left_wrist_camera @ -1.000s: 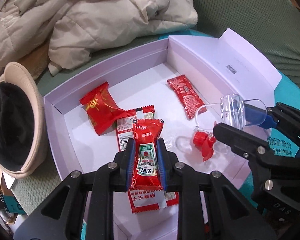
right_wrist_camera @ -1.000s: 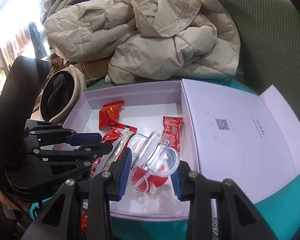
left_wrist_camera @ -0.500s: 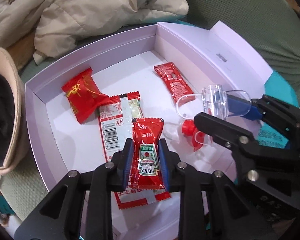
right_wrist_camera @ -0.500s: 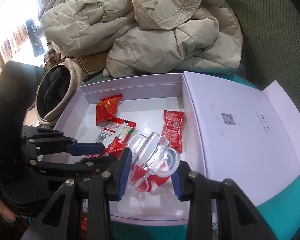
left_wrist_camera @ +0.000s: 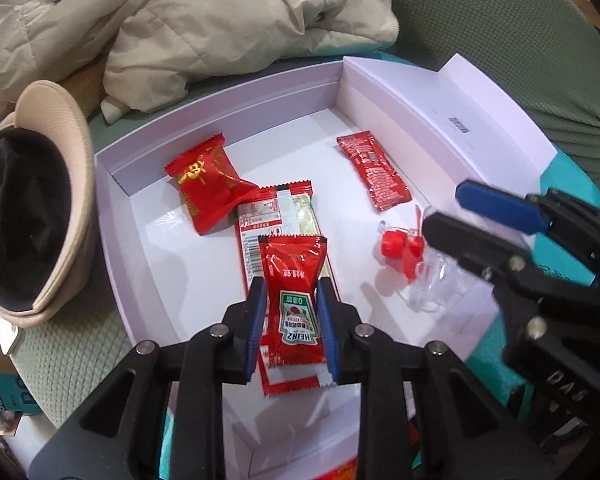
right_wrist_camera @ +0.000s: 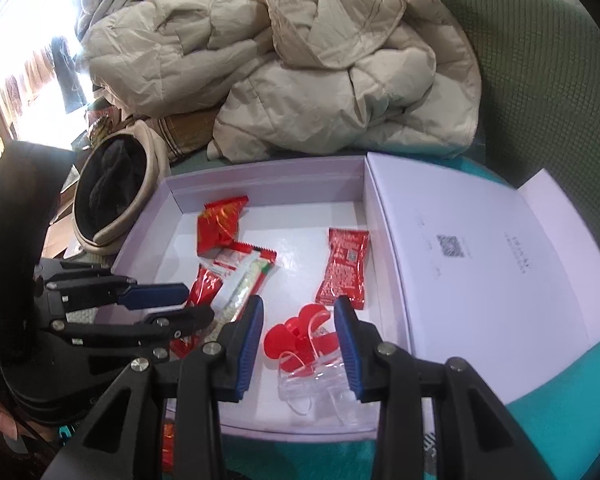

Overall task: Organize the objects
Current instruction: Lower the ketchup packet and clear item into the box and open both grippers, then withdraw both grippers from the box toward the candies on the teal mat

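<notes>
Item 1. Left gripper (left_wrist_camera: pixel 292 322): fingers closed on the Heinz ketchup sachet (left_wrist_camera: pixel 295 300), held above the near part of the white box (left_wrist_camera: pixel 228 92), as a second ago; placement judged still pending.

Item 2. Right gripper (right_wrist_camera: pixel 300 344): fingers now spread wide and holding nothing. Half a second ago they pinched the clear plastic piece with red cap (right_wrist_camera: pixel 306 344); it now lies loose on the box floor at the near right, between the open fingers. Judged: this item is delivered, and the gripper is free for the next.

Item 3. Already in the box: red candy packet (left_wrist_camera: pixel 204 184) at far left, long snack wrapper (left_wrist_camera: pixel 276 216) at centre beneath the held sachet, red sauce sachet (left_wrist_camera: pixel 374 170) at far right.

Item 4. Surroundings: box lid (right_wrist_camera: pixel 480 264) folded open to the right; beige cap (left_wrist_camera: pixel 36 200) left of the box; padded jacket (right_wrist_camera: pixel 284 64) beyond it.
</notes>
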Demonstrator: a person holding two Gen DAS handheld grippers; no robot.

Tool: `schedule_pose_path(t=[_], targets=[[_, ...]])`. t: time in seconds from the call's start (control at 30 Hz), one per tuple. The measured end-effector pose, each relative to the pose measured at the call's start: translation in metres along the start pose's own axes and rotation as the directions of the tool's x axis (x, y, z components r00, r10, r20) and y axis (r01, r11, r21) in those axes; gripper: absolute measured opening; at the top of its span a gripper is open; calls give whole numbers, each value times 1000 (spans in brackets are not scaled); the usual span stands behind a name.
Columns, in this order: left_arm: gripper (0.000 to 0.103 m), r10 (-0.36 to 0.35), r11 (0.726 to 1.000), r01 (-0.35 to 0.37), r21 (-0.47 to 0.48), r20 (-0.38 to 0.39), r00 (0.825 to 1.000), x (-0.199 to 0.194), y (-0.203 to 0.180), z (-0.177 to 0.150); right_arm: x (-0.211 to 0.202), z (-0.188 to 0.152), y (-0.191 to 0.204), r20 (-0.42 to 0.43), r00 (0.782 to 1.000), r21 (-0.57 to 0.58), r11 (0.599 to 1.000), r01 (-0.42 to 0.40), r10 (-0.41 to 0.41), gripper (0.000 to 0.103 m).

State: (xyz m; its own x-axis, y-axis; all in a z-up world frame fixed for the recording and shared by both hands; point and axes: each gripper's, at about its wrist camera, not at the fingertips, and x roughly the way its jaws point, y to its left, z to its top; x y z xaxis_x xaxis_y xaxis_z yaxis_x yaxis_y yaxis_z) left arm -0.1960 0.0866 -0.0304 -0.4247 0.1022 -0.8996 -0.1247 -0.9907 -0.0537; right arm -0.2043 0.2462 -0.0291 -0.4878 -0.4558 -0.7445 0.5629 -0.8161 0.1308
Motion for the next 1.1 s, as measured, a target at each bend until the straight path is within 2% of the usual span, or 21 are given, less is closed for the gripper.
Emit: schedule_pose_path(t=[0.17,0.3,0.47,0.63,0.87,1.1], targets=[[24,-17,1000,17,3,20,1000,-22,6,-4,-26,10,11,70,998,-26,1000,4,-2,46],[24,8,1000,-9,21,47,999,-43,8,-3,-39,17,16,62,997,16,999,37,-38,46],[24,-5,1000,6,-8,94,996,-69,19,-1,-59,23,24,69,995,68,996,66,-71,55],[24,29,1000,-27,-12,140,990,-92,25,-4,-83,26,34,89,991,85,992,96,-104,61],[29,51,998,-55,20,156,986,-111,20,-20,-115,15,60,117,984,57,990,126,-132,66],[32,25,999,-29,21,169,985,-123,23,-38,-130,-3,78,115,980,67,986,155,-162,68]])
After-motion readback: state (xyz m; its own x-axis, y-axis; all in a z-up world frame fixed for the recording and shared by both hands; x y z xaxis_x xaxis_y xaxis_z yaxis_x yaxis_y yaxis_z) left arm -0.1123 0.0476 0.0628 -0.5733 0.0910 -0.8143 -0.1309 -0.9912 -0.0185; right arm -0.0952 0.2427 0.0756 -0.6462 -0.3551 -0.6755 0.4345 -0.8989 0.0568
